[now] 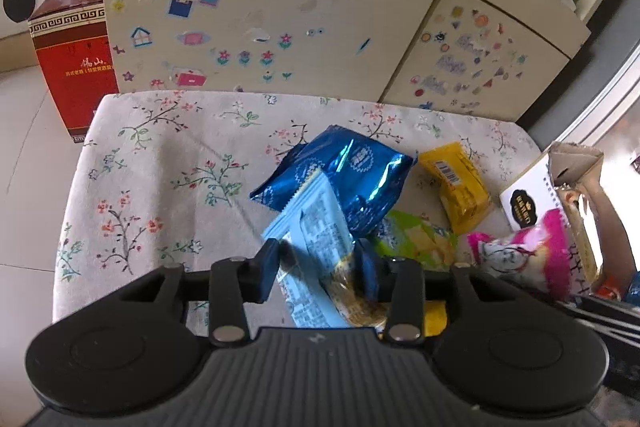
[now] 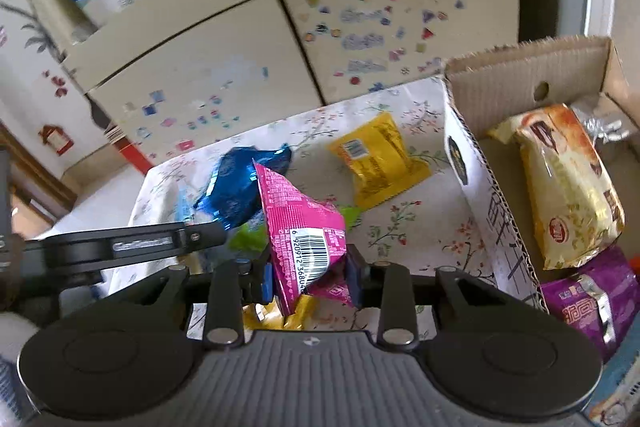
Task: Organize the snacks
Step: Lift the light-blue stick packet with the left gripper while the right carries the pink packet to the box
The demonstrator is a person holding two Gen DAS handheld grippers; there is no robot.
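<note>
Left tongs (image 1: 320,263) and right tongs (image 2: 310,273) both clamped, fingers pointing forward.

**Two wrist views over one flowered table**

The left wrist camera sits just behind the left gripper (image 1: 320,263), looking forward and down along its fingers at the table (image 1: 160,163), close above the cloth; the stickered cabinet (image 1: 260,7) fills the background; the box (image 1: 532,195) sits at its right edge.

The right wrist camera rides behind the right gripper (image 2: 310,273), tilted the same way, nearer the box (image 2: 476,163) and looking into it.

Both views share the blue bag (image 1: 352,171) (image 2: 234,187), the yellow pack (image 1: 460,183) (image 2: 378,159), the cabinet (image 2: 240,67) and the table (image 2: 400,227); the left gripper's side shows in the right view (image 2: 120,247).
</note>
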